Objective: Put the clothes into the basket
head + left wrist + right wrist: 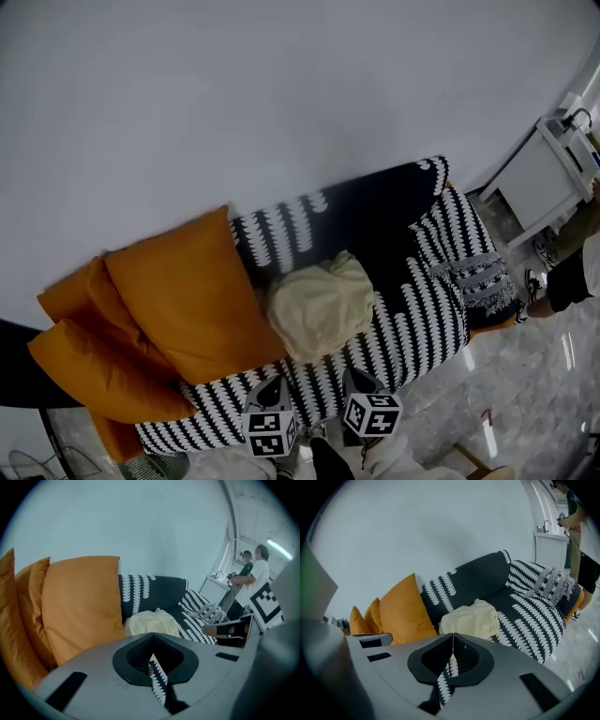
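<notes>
The cloth [319, 305], a cream crumpled bundle, lies on the seat of the sofa [427, 309], about midway along it and just in front of the backrest. The sofa wears a black cover with white leaf stripes. Orange cushions [187, 295] are stacked at its left end; the nearest one leans on the backrest, its lower corner just beside the cloth. At the right end a patterned pillow [473, 272] rests against the arm, well apart from the cloth.

The left gripper [278, 382] and right gripper [354, 375] hover side by side above the sofa's front edge, both aimed at the cloth and not touching it. Each gripper is clenched and empty, tips meeting, as the left gripper view [152, 634] and right gripper view [453, 633] show.

Nothing lies between the grippers and the cloth; the seat to its right is bare. A plain wall [281, 94] backs the sofa. Past the right arm, grey floor [534, 403] opens out, with a white cabinet [539, 178] and a person [574, 272] standing near it.
</notes>
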{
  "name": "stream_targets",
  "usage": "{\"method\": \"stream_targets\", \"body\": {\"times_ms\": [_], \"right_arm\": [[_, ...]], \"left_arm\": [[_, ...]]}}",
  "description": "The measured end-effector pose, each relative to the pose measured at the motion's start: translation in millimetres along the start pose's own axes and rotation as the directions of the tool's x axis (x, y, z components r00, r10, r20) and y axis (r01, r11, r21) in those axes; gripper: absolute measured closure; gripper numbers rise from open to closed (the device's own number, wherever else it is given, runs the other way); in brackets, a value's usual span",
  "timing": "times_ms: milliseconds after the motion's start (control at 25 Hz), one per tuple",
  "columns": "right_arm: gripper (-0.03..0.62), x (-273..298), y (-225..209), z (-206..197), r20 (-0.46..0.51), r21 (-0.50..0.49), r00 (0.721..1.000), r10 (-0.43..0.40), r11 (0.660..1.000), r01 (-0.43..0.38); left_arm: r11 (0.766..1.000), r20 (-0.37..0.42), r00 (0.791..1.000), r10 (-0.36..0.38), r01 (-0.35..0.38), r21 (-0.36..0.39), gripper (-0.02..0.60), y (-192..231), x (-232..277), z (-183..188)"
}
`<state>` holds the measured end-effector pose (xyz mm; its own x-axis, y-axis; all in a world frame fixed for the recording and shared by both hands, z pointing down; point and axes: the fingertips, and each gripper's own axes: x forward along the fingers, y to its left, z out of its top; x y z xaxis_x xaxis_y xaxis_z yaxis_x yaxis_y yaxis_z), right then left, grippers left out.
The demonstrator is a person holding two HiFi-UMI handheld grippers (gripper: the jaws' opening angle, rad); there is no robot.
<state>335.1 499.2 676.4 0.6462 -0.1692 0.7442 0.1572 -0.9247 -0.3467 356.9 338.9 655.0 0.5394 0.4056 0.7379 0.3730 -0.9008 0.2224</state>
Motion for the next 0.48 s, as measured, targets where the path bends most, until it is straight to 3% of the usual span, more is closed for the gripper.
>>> {"method": "stream_targets", "body": {"times_ms": [200, 480], "right_arm": [[0.569, 29.8, -10.5, -14.8, -0.018, 0.008, 0.999, 0.030, 1.000, -0.030], [0.568, 68.9, -22.0, -36.9, -0.064, 0.017, 0.996, 0.069, 0.998, -0.068]], "left_arm": [[0.999, -0.045, 0.999, 0.012, -0.010, 0.033, 0.580, 2.5, 31.8, -31.7], [1.000, -0.075, 0.997, 0.009, -0.011, -0.028, 0.578, -0.1, 58.1, -61.7]]}}
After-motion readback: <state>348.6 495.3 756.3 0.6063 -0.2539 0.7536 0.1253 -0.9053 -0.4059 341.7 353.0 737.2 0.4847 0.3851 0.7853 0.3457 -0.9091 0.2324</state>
